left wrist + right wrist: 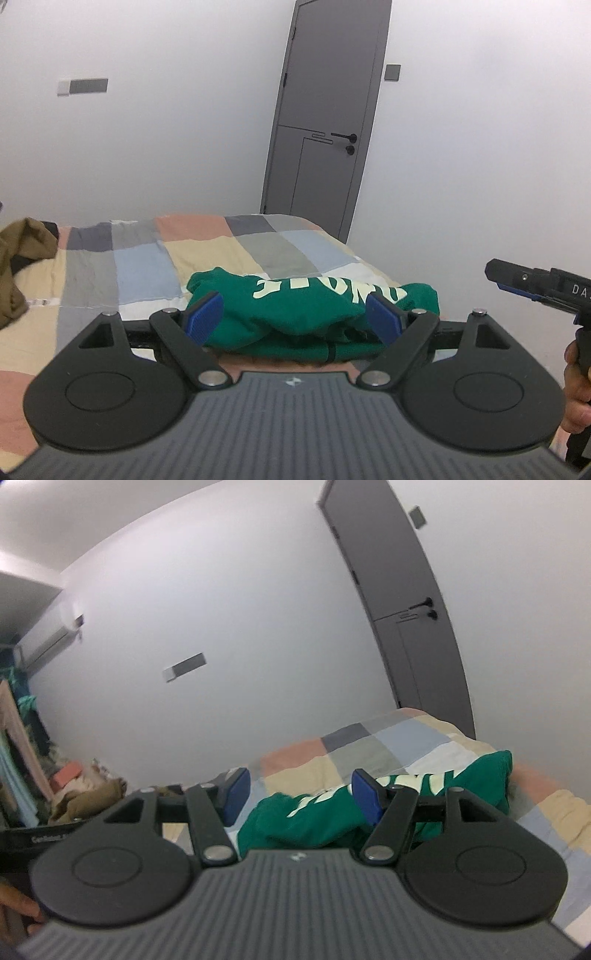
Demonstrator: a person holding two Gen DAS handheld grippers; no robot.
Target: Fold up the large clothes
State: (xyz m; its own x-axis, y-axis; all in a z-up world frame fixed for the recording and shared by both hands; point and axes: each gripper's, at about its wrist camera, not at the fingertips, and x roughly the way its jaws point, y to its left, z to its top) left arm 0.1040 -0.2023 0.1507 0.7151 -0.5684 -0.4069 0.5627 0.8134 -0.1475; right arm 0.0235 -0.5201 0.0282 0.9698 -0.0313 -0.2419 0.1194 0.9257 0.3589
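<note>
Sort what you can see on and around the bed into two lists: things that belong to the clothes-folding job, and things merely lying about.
Belongs to the job:
green sweatshirt
left gripper
right gripper
patchwork bed cover as work surface

Lying about:
olive-brown garment
grey door

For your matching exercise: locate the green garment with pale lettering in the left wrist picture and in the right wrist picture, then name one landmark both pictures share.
Left wrist: the green garment lies low in the middle, on the patchwork bedcover, seen between the left gripper pads.
Right wrist: green garment sits low and right of centre, behind the right gripper.
Shared landmark: the grey door.
</note>
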